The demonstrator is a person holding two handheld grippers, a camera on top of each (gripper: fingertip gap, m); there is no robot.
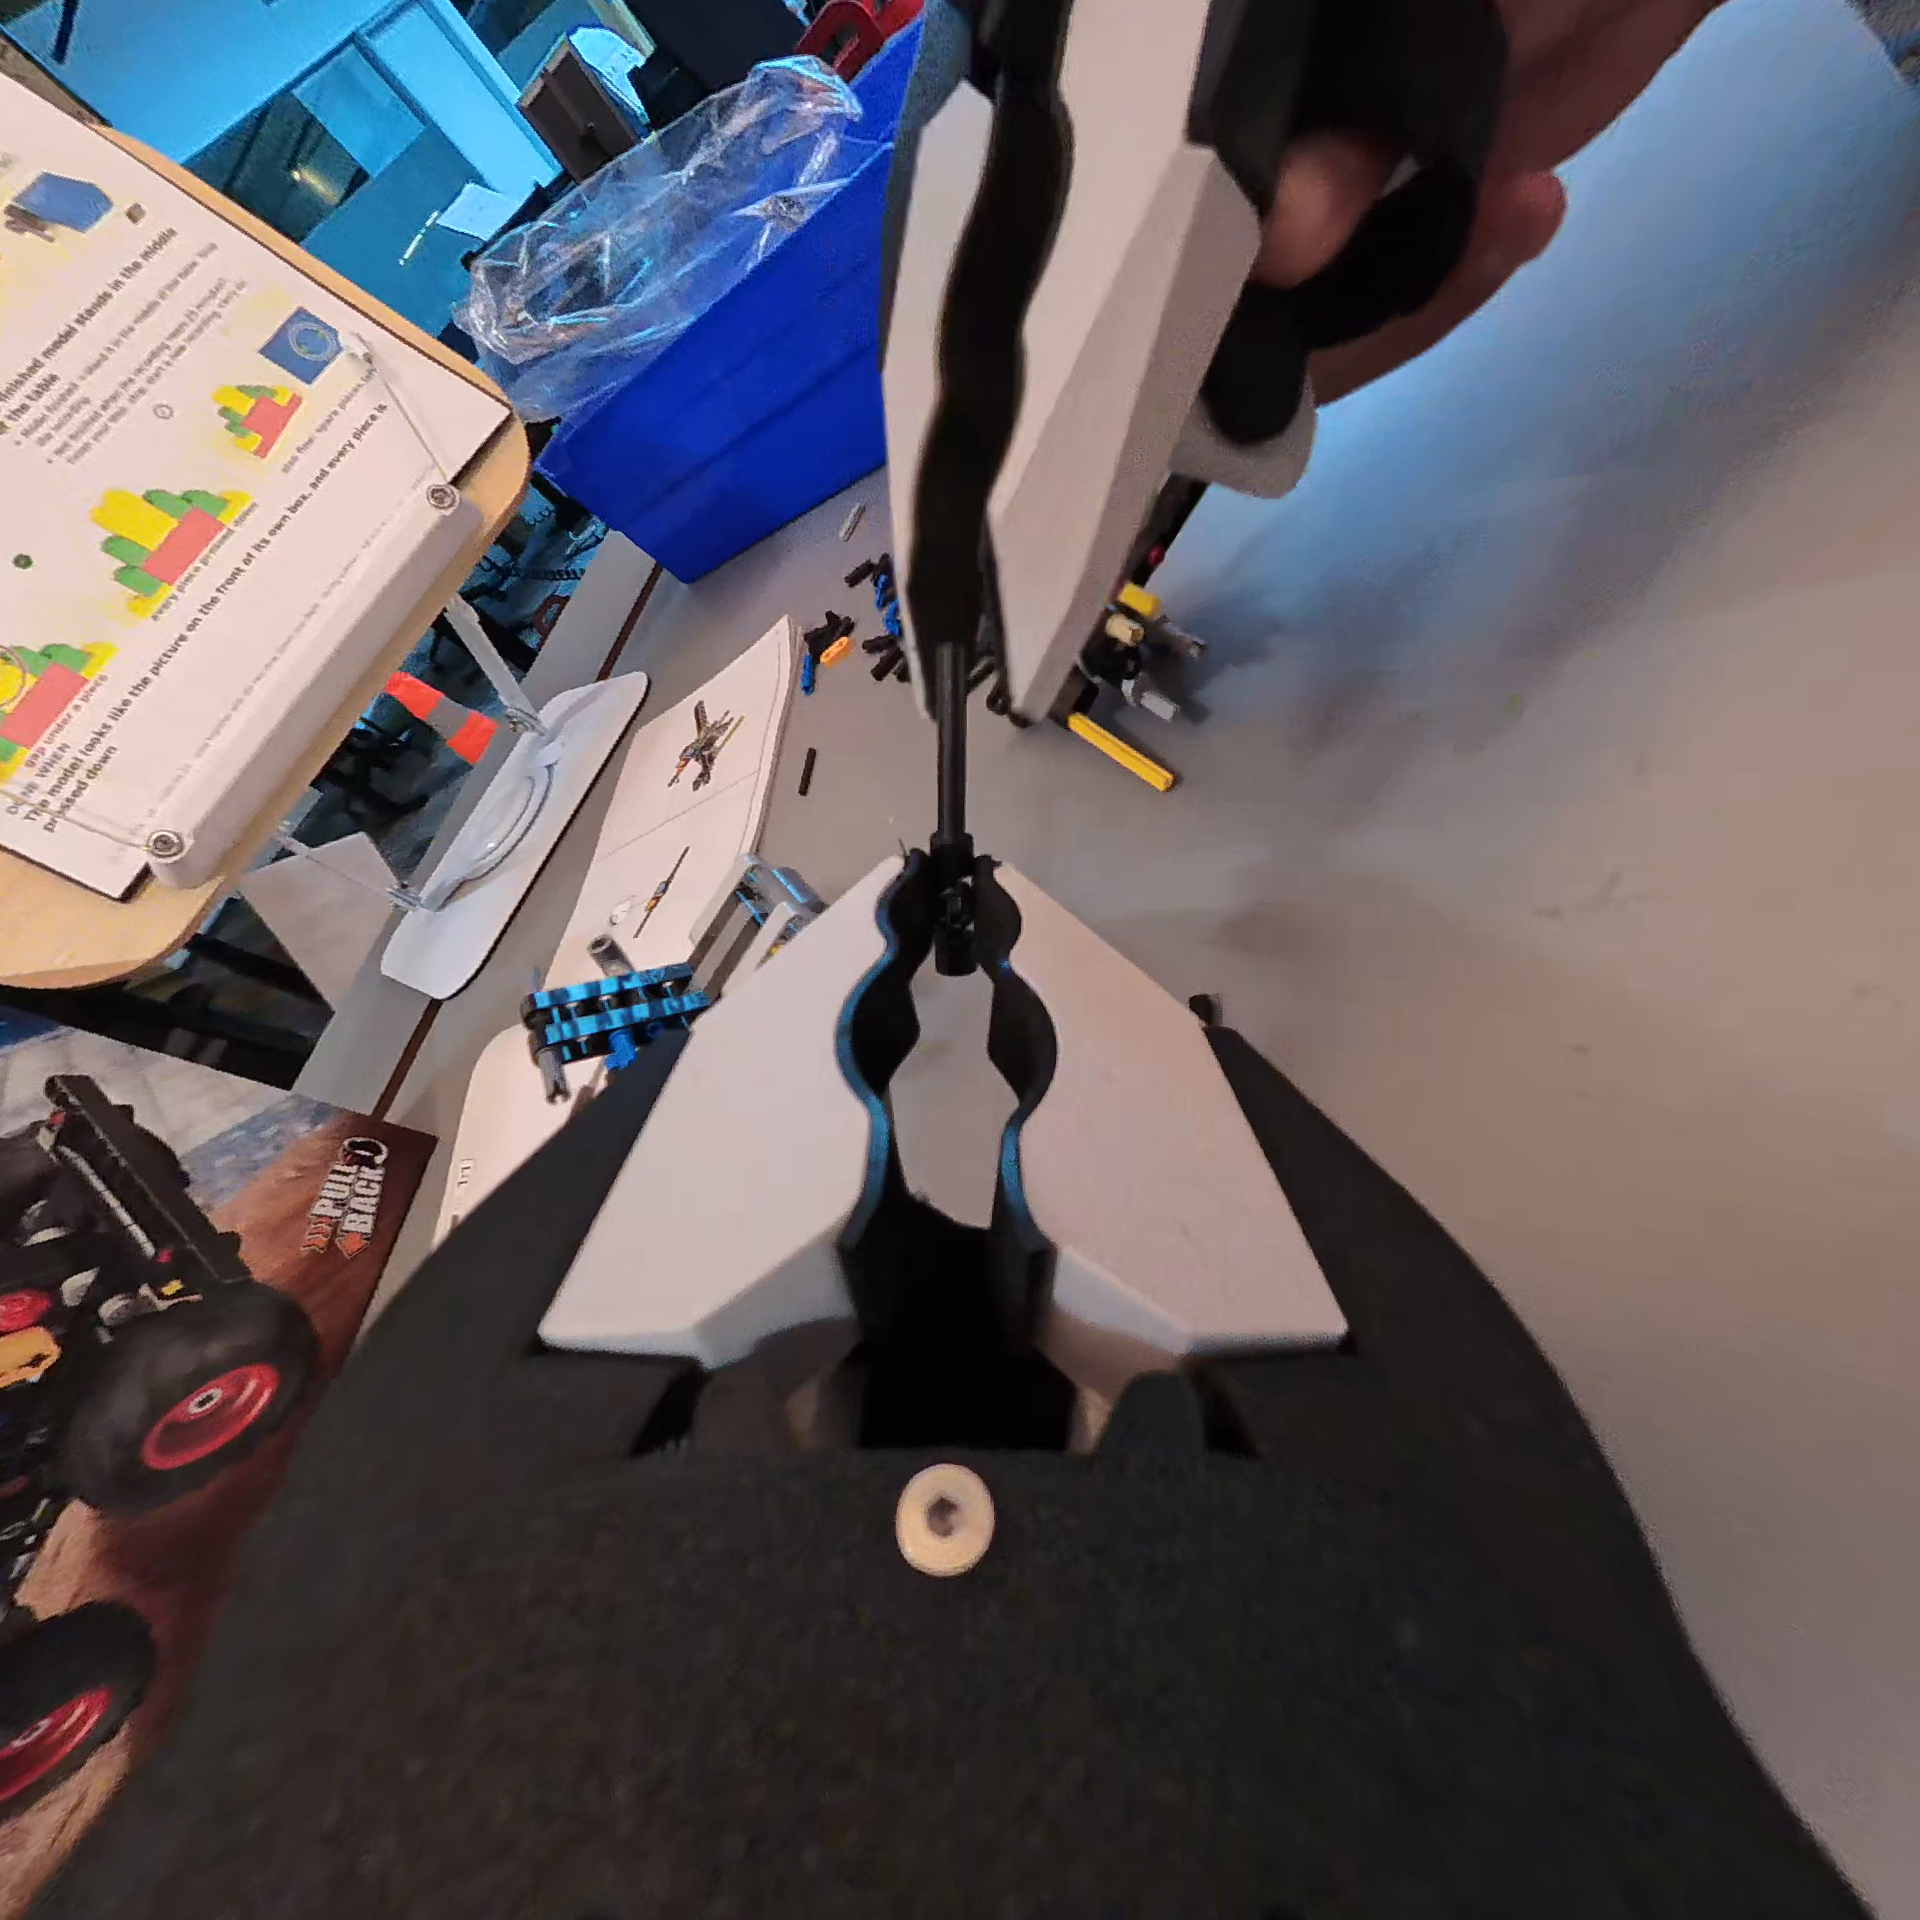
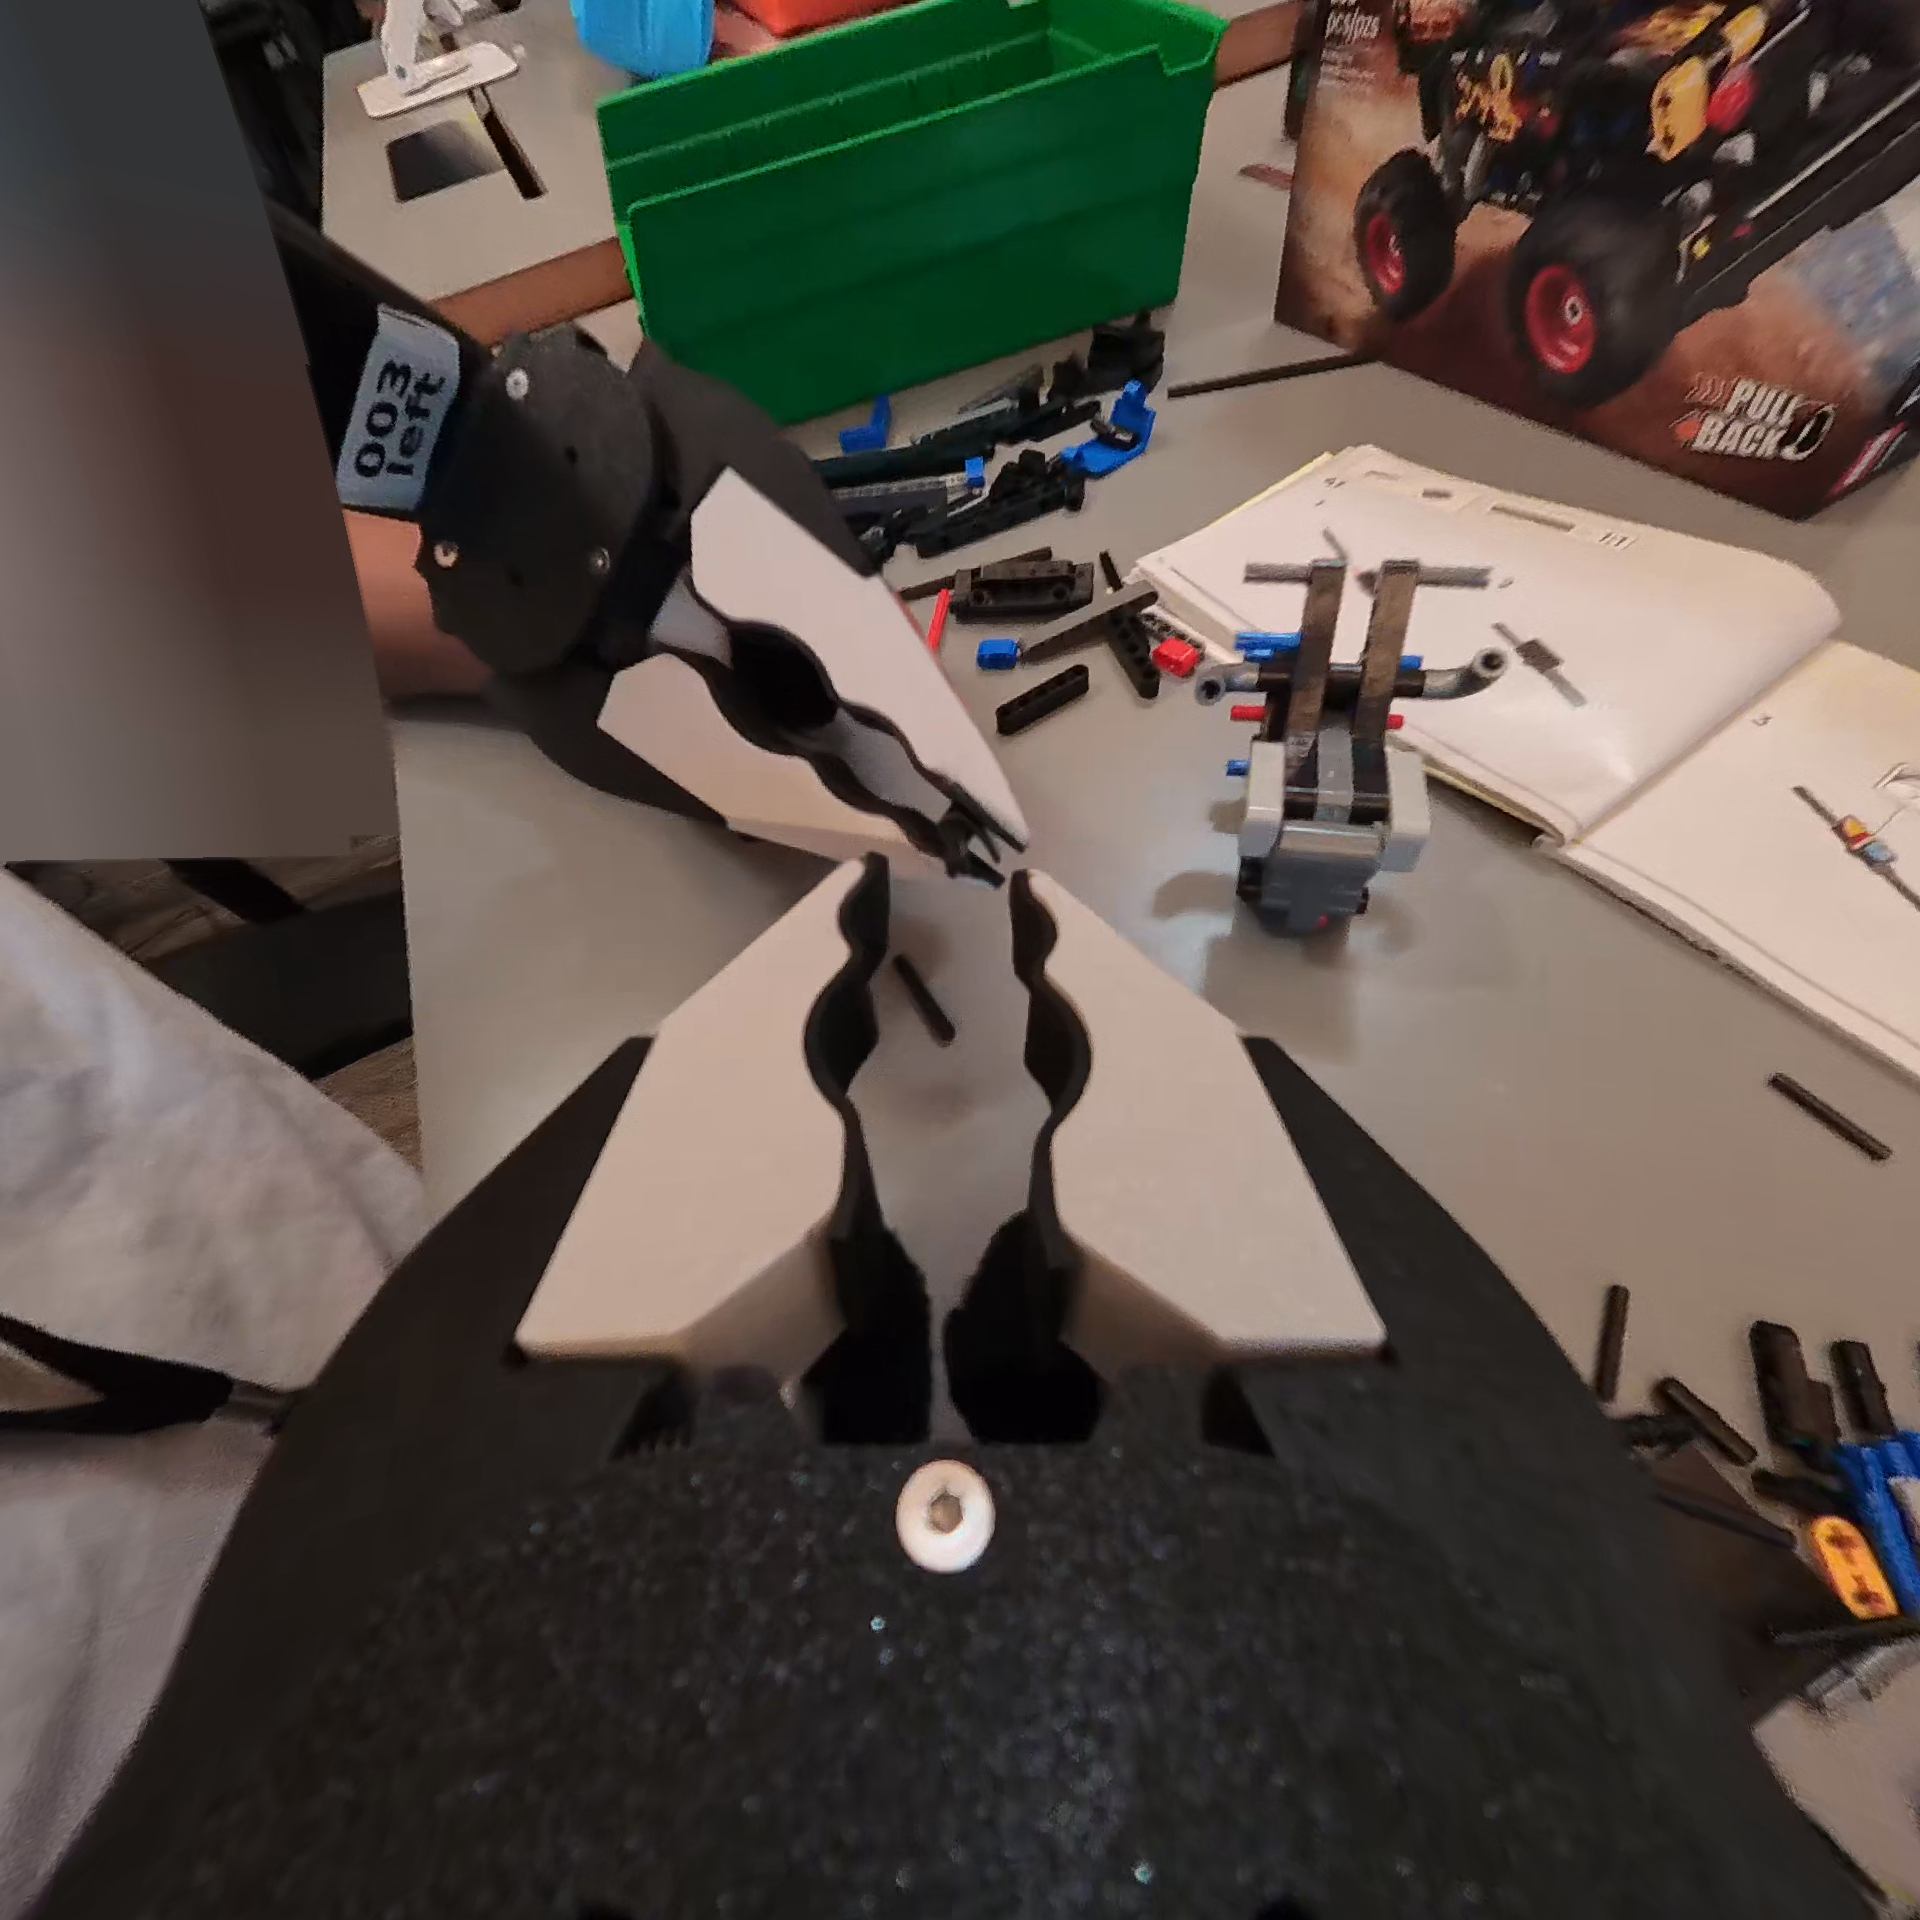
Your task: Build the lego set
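Observation:
My left gripper point(image 1: 951, 883) is shut on a small black connector point(image 1: 951, 925) at its fingertips. It also shows in the right wrist view point(image 2: 971, 847), coming in from the left and tilted down. My right gripper point(image 2: 948, 873) is open, its tips just in front of the left gripper's tips; in the left wrist view it point(image 1: 956, 696) comes down from above. A short black axle point(image 2: 923, 1000) shows in the gap between its fingers, apparently lying on the table. In the left wrist view the axle point(image 1: 949, 758) lines up with the connector. A partly built grey and black chassis point(image 2: 1325, 790) stands to the right.
An open instruction booklet point(image 2: 1558, 623) and the set's box point(image 2: 1610, 260) lie at the right. A green bin point(image 2: 904, 208) stands behind loose black, blue and red parts point(image 2: 1018, 488). More parts point(image 2: 1818, 1455) lie at the lower right. A blue bin point(image 1: 748, 395) and a sheet stand point(image 1: 208, 468) are on the far side. The grippers are tip to tip, or close to it.

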